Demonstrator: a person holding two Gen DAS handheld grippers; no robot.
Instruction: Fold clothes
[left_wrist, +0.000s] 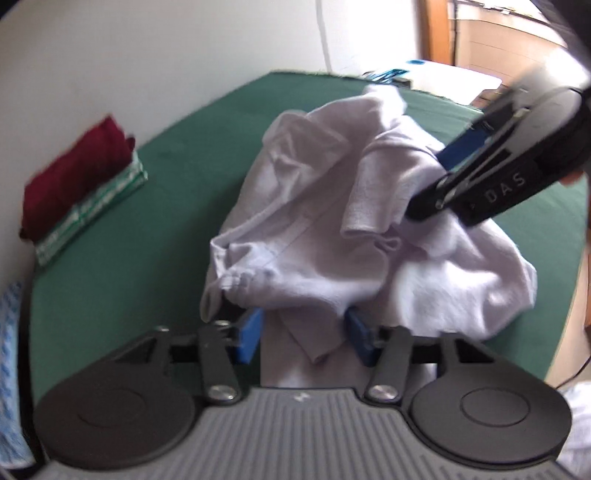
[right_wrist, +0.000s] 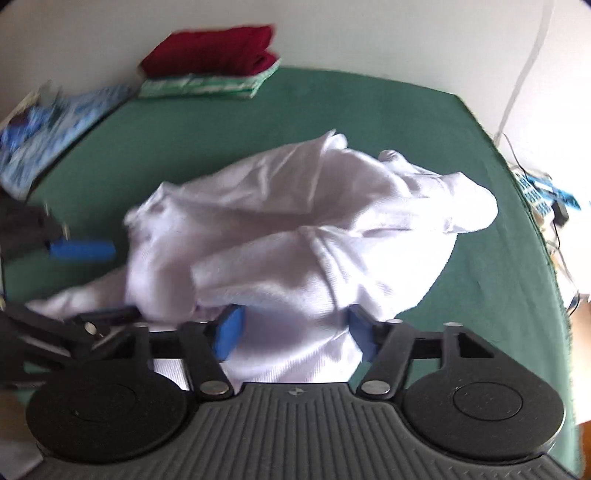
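Note:
A crumpled white garment (left_wrist: 314, 206) lies in a heap on the green table (left_wrist: 122, 266). My left gripper (left_wrist: 304, 332) is open at the heap's near edge, its blue fingers (left_wrist: 251, 332) wide apart with a fold of cloth lying loose between them. My right gripper (left_wrist: 424, 184) reaches in from the upper right, over the top of the heap. In the right wrist view the white garment (right_wrist: 295, 229) fills the middle, and the right gripper (right_wrist: 295, 328) stands open with cloth between its blue pads (right_wrist: 231, 332). The left gripper (right_wrist: 123, 280) shows open at the heap's left side.
A folded maroon cloth (right_wrist: 210, 51) sits on a folded green-and-white one (right_wrist: 207, 86) at the table's far side by the white wall. A blue patterned cloth (right_wrist: 55, 125) lies along the left edge. Cables and blue items (right_wrist: 543, 192) sit beyond the right edge.

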